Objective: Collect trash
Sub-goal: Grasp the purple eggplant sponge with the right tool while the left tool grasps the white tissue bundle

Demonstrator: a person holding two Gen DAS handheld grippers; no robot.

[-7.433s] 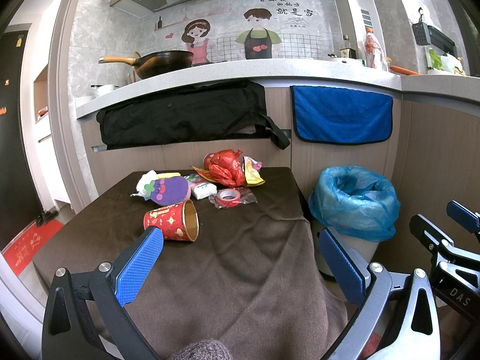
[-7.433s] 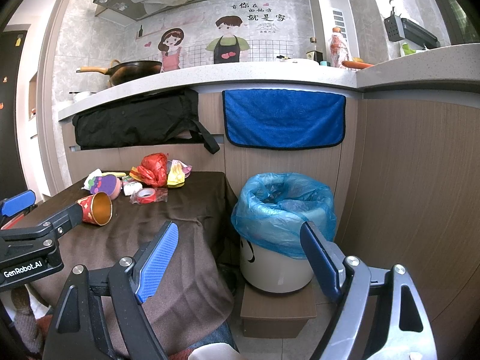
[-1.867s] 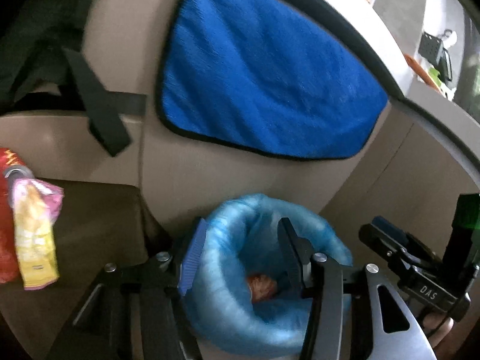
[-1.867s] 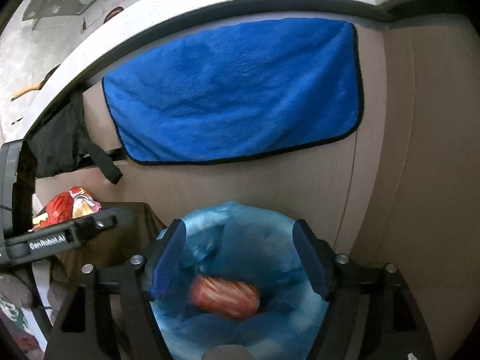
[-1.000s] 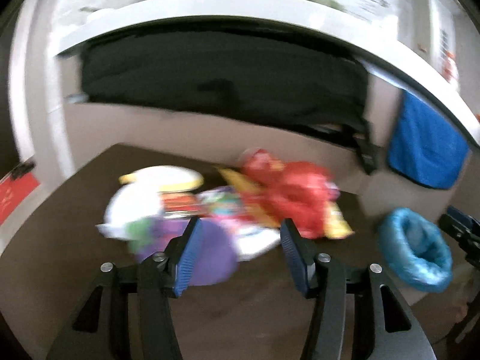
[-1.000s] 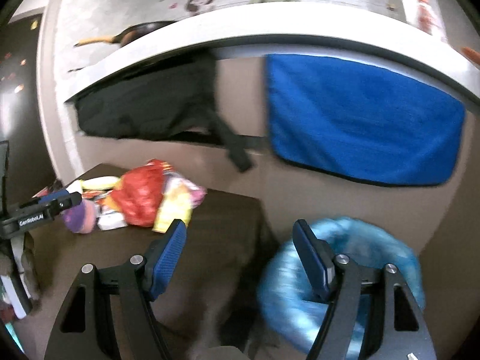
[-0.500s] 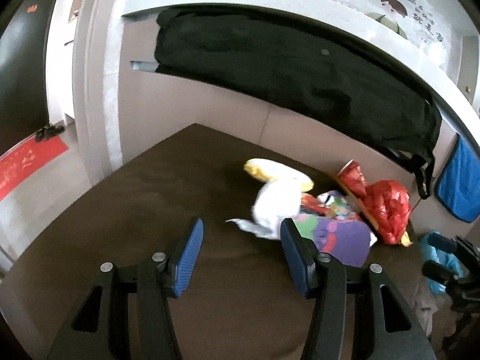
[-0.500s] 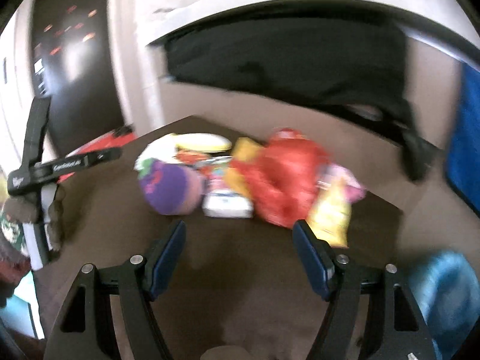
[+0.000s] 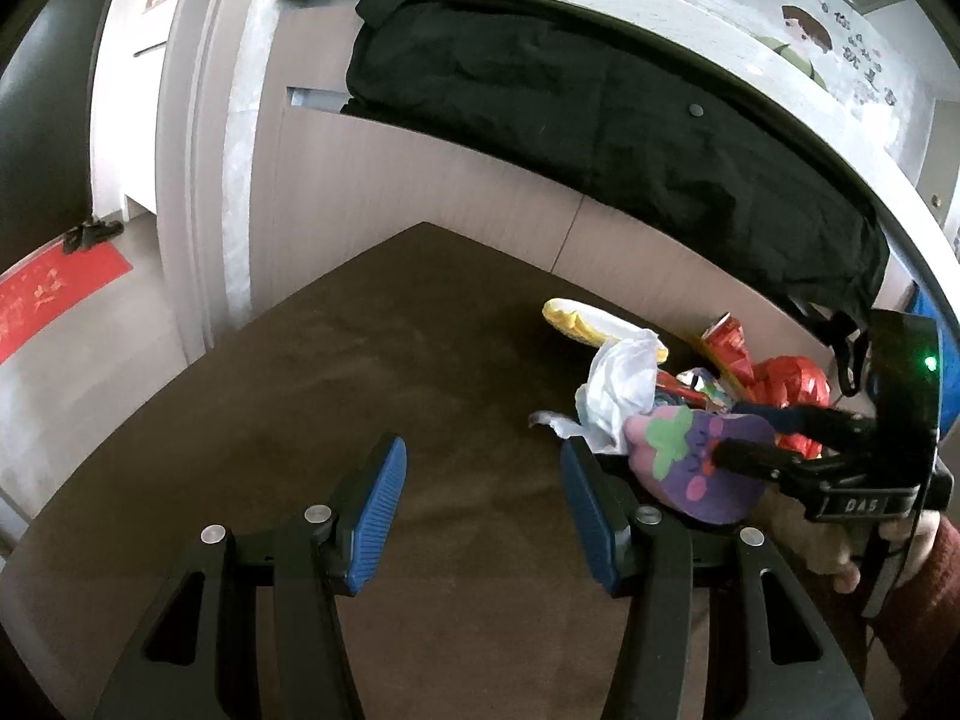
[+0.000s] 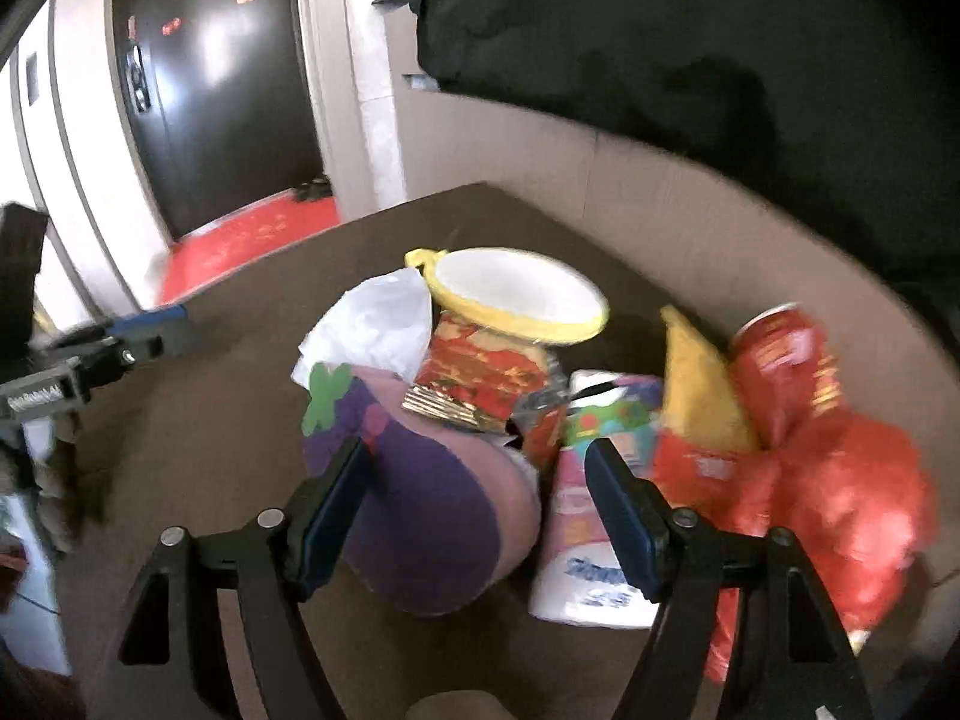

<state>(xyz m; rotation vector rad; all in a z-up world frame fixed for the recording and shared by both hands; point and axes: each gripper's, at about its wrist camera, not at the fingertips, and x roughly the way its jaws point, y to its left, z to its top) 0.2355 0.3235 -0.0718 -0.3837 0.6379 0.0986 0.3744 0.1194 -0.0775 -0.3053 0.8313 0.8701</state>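
My right claw [image 10: 474,516] is spread wide over the trash pile at the far side of the brown tabletop [image 9: 360,372], with nothing in it. The one purple eggplant plush [image 10: 420,492] sits between its fingers, long axis running from near me out toward the far left, green leafy end [image 10: 327,396] pointing away. Just right of it lies one tissue pack [image 10: 591,516], lengthwise away from me, then one red plastic bag [image 10: 840,492]. One yellow-rimmed bowl [image 10: 510,294] is tipped behind. My left claw [image 9: 483,510] is wide open too, over bare cloth beside the pile.
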